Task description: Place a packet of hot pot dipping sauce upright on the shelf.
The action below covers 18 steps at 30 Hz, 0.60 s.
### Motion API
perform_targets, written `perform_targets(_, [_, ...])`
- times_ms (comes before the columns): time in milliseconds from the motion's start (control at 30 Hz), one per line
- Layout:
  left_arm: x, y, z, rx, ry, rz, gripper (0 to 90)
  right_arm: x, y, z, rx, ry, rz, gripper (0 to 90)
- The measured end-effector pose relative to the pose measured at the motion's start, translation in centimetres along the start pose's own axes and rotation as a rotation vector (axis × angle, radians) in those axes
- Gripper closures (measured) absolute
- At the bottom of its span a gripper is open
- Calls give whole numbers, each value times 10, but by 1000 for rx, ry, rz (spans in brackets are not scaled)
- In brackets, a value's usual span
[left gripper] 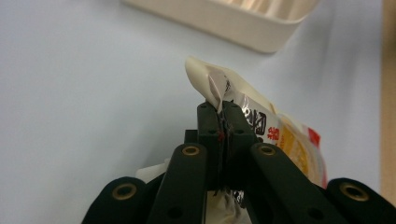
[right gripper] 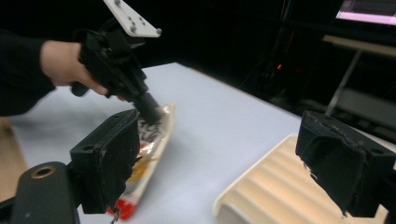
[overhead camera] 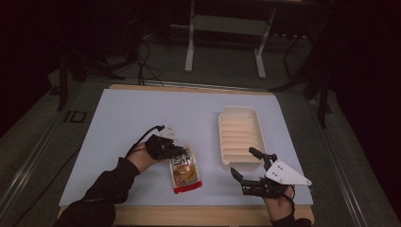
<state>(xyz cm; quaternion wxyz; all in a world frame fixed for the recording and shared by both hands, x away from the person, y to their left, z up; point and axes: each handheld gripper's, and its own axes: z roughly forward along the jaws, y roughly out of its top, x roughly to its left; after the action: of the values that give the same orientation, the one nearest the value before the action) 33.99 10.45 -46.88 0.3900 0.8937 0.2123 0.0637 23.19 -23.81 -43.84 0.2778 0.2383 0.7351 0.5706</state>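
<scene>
High view: left gripper (overhead camera: 177,152) has its jaws pinched tight on the top edge of the snack packet (overhead camera: 185,171), which sits toward the near edge of the table (overhead camera: 132,118), about mid-width. Packet's top end looks lifted a bit; its red bottom end seems to be on the surface, tho I can't be sure. Left gripper view backs this up: both black jaws are clamped on the packet's crimped seal (left gripper: 219,88), no gap btwn them.

Right gripper (overhead camera: 250,165) hovers near the table's near-right corner, jaws wide apart w/ nothing in them, just beside the near end of the cream ribbed tray (overhead camera: 239,137). Tray is bare, standing right of centre.

So as I read it: grab is done, lift barely begun. Left to do, prob: carry the packet over to the tray, set it down, let go. Right gripper may be waiting to steady the tray or take the packet's other end; can't tell which.
</scene>
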Motion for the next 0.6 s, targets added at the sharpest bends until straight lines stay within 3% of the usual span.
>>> perform_targets(33, [0,0,0,0,0,0,882,0,1,-1,-8,-5,-10,137])
perform_targets(133, [-11,7,-7,-9,-10,54,883,0,2,-1,-23,0,-26,139])
perform_targets(200, [-13,9,-9,-12,-13,62,883,0,2,-1,-24,5,-25,138])
perform_targets(233, [-19,12,-12,-13,-16,95,883,0,2,-1,-24,21,-10,134])
perform_targets(333, [-23,15,-14,-14,-22,116,883,0,2,0,-2,47,36,127])
perform_targets(367, [-28,17,-18,-22,-25,136,883,0,2,0,5,83,96,118])
perform_targets(500, [-31,19,-24,-43,-28,149,883,3,4,-1,-10,114,120,107])
perform_targets(600, [-31,22,-36,-87,-33,162,884,8,8,2,-5,115,117,108])
